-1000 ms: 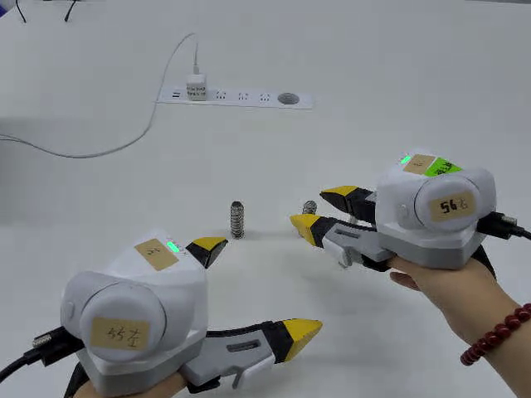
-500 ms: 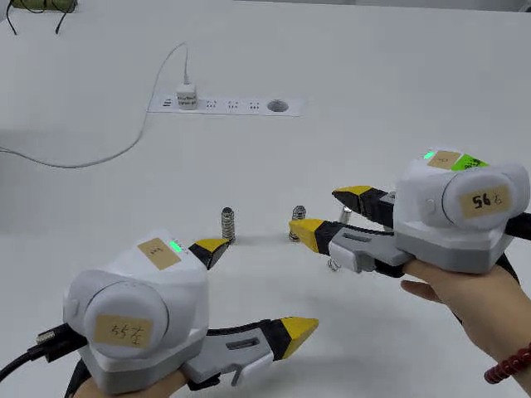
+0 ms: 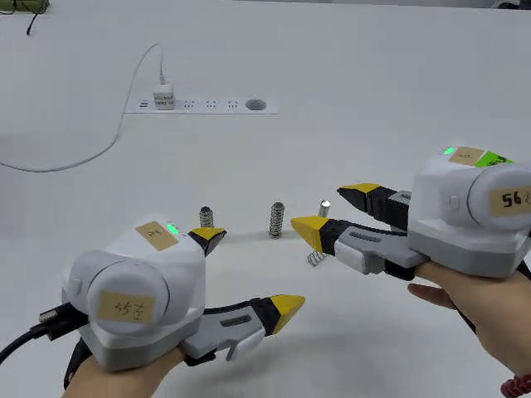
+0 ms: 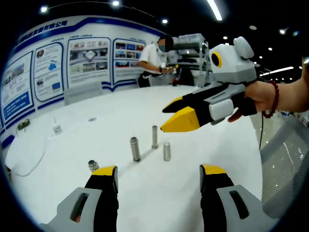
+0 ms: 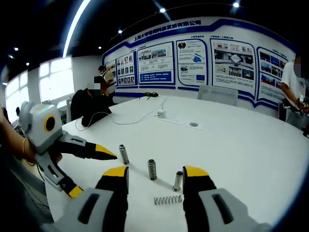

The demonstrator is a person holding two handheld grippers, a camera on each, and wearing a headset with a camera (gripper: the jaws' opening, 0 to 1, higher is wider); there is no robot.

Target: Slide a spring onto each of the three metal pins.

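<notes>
Three metal pins stand in a row on the white table [image 3: 398,91]. The left pin [image 3: 207,217] and the middle pin [image 3: 276,219] each carry a spring. The right pin [image 3: 324,207] is bare. A loose spring [image 3: 316,258] lies flat on the table just in front of it, also seen as the loose spring [image 5: 168,199] below the bare pin [image 5: 178,181]. My right gripper [image 3: 330,207] hovers open beside the bare pin, holding nothing. My left gripper [image 3: 247,271] is open and empty nearer me, its upper tip close to the left pin [image 4: 93,166].
A white power strip [image 3: 216,105] with a plugged charger [image 3: 163,95] and a cable [image 3: 99,149] lies at the back left. People stand in the room beyond the table [image 4: 154,55].
The head camera has shifted, so everything sits further left in the picture. My right gripper has drawn back to the right from the middle pin, uncovering the bare pin and the loose spring.
</notes>
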